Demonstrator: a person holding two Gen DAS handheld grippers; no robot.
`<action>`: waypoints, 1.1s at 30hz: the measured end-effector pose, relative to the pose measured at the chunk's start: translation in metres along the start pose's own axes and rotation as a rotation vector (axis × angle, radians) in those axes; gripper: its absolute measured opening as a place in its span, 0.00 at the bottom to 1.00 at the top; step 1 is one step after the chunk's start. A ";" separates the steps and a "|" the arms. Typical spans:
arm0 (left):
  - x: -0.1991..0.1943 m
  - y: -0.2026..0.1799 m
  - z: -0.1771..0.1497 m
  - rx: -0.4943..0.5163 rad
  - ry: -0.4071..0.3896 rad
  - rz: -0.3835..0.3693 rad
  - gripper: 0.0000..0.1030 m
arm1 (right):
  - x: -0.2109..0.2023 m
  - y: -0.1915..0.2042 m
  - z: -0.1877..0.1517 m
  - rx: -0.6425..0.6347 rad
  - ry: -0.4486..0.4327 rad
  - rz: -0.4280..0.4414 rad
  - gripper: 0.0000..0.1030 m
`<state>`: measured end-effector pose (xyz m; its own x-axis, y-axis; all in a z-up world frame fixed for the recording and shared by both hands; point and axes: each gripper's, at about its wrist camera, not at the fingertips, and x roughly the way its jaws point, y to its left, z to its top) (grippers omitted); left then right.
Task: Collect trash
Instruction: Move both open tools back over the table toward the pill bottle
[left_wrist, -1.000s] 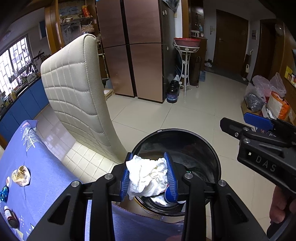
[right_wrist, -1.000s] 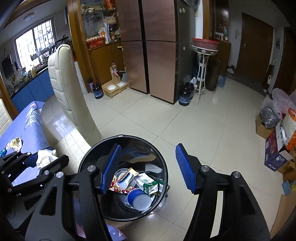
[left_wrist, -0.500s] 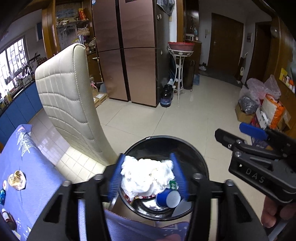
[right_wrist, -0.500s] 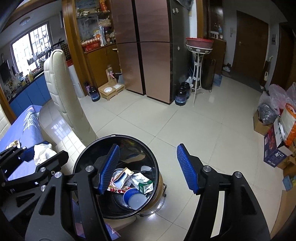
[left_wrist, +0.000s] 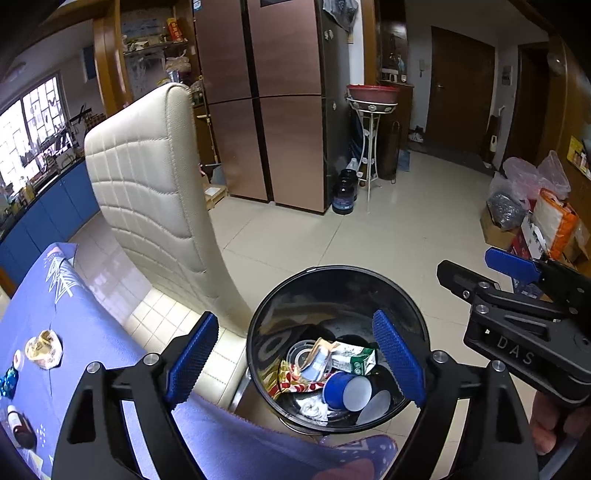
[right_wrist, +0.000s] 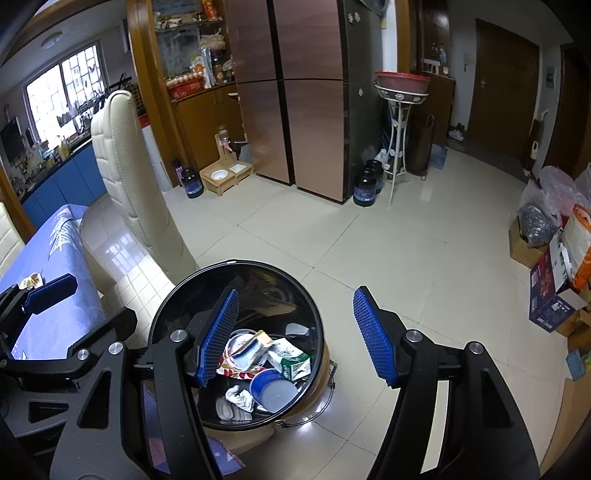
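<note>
Black and round, the trash bin (left_wrist: 338, 280) sits below my left gripper (left_wrist: 291, 363), whose jaws have just been opening and hold nothing, the crumpled white tissue (right_wrist: 240, 397) lying inside the bin beside a blue cup (right_wrist: 273, 389), while my right gripper (right_wrist: 295, 338) gapes empty over the bin's rim.

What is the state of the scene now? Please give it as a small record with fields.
bin: black round bin on the floor, beside the table edge
in bin: white tissue, blue cup, green carton, snack wrappers
left gripper: above the bin; jaws just been opening, nothing between them
right gripper: jaws open, nothing held
table: blue cloth; a wrapper and a small bottle lie on it
chair: cream chair beside the bin
</note>
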<state>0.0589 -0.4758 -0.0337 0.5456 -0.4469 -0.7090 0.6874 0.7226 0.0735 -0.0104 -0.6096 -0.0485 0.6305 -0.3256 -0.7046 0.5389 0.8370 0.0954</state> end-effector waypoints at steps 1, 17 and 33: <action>-0.002 0.001 -0.001 -0.002 0.001 0.006 0.81 | 0.000 0.004 0.000 -0.004 0.002 0.006 0.64; -0.036 0.085 -0.034 -0.132 -0.012 0.093 0.81 | -0.012 0.083 -0.003 -0.134 0.000 0.069 0.66; -0.086 0.240 -0.106 -0.294 0.008 0.281 0.81 | -0.022 0.265 -0.033 -0.377 0.041 0.212 0.69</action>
<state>0.1264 -0.2087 -0.0293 0.6884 -0.2073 -0.6951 0.3447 0.9367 0.0619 0.0999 -0.3662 -0.0314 0.6785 -0.1181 -0.7250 0.1534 0.9880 -0.0173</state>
